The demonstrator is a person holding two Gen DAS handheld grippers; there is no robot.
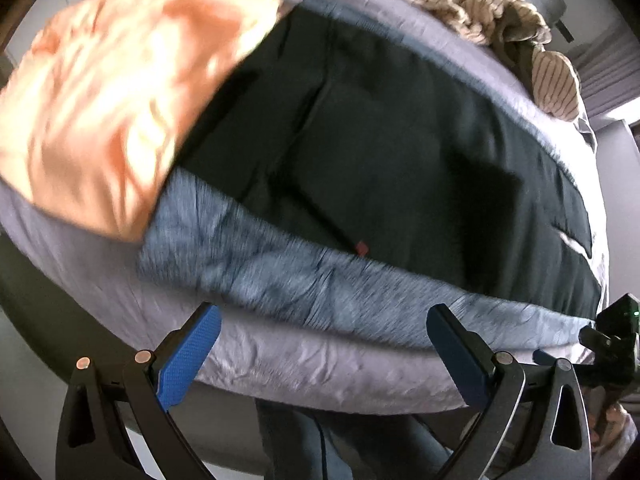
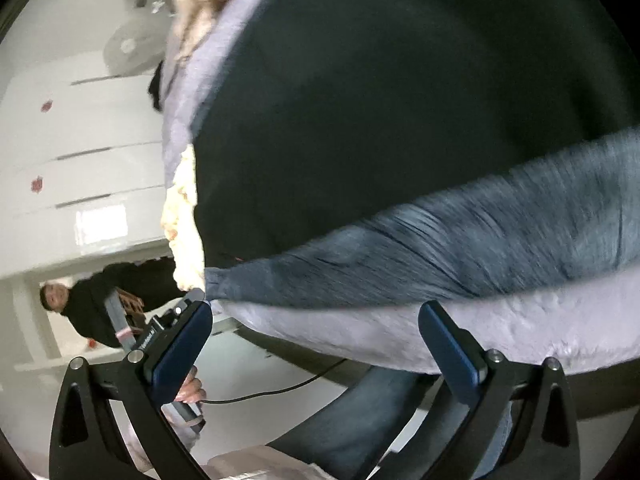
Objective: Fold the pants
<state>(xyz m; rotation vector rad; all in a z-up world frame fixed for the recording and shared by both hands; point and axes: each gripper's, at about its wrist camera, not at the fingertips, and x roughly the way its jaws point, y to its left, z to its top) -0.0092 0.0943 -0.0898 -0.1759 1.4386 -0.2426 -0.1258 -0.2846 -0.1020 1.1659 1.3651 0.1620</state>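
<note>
Pants (image 1: pixel 380 152) lie flat on the bed (image 1: pixel 320 364), dark, gray hem band nearest | my left gripper (image 1: pixel 320 344) and right gripper (image 2: pixel 316 336) both spread wide, empty | soft, limp cloth; I'd pinch the hem corners.

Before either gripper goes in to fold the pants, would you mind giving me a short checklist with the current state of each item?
1. Left gripper open and holding nothing: ok.
2. Right gripper open and holding nothing: ok.
3. Black pants spread flat on the bed: ok.
4. Pants free of other laundry: not ok, the orange garment overlaps one end.
5. Grey-blue cloth lying along the near edge of the pants, whether it belongs to them: cannot tell.
6. Sharp view: not ok, both views are blurred.
</note>
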